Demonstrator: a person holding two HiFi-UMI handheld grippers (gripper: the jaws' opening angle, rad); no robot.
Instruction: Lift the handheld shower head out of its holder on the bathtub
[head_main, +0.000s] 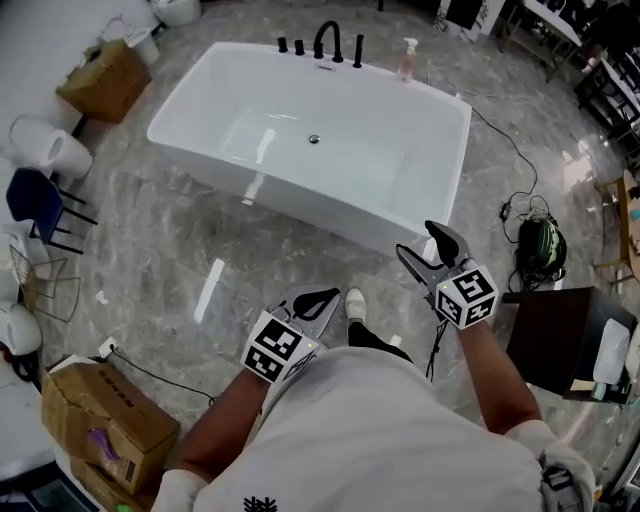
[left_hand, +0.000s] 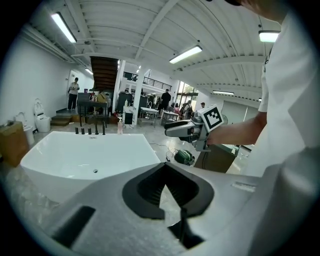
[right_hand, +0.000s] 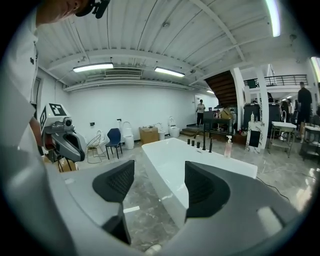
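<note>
At the far rim of the bathtub (head_main: 180, 92), handheld shower head (head_main: 357, 50), probably the slim black post, well apart from you: walk round, set right gripper (head_main: 418, 242), fingers spread and empty, squarely about it, lift straight up; left gripper (head_main: 322, 298), fingers closed on nothing.

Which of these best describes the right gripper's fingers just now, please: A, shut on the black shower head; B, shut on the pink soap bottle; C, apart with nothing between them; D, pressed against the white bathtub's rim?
C: in the right gripper view the right gripper has its fingers apart, and only the grey marble floor and the white rectangular bathtub show through the gap.
</note>
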